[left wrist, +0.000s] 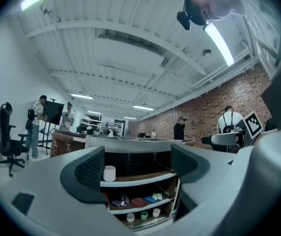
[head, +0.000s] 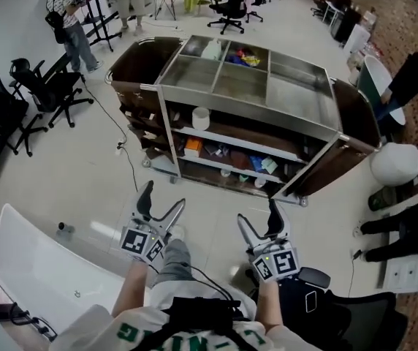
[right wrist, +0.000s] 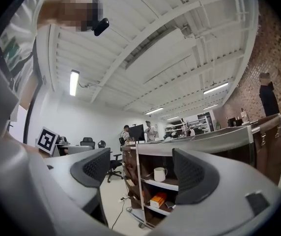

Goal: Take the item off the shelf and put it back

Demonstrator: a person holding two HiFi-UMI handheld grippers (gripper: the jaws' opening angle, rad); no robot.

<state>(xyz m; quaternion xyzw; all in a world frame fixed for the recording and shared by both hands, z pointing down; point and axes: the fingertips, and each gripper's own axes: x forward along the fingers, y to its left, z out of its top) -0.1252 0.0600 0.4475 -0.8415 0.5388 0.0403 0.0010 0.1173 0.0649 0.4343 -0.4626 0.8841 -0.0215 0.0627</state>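
Well ahead of both grippers, untouched: white mug (head: 201,118), upright on the top shelf (head: 245,145) of the steel-topped cart (head: 300,97), toward that shelf's left end. Framed in the left gripper view inside the gap of the jaws, close to the left jaw's edge. Framed in the right gripper view likewise inside the gap, nearer the right jaw, handle on the mug's left there. Well apart from either set of pads.

Left gripper (head: 161,203): held level, pointed at the cart, jaws standing apart with a clear gap, nothing gripped, only the distant shelves showing between them. Right gripper (head: 260,224): level too, near the left one and to its right, jaws spread about as wide, likewise holding nothing.

One shelf below the mug, an orange box (head: 192,147), with flat packets farther right of it. Lowest down, a green cup (left wrist: 144,215) between two pale ones. Up on the cart's top, open steel compartments, a few with bright odds and ends at the far side.

Off to the left gripper's left, black office chairs (head: 48,86) on the pale floor. Close beside and below that gripper, a white tabletop (head: 41,269). Beyond the cart, people standing.
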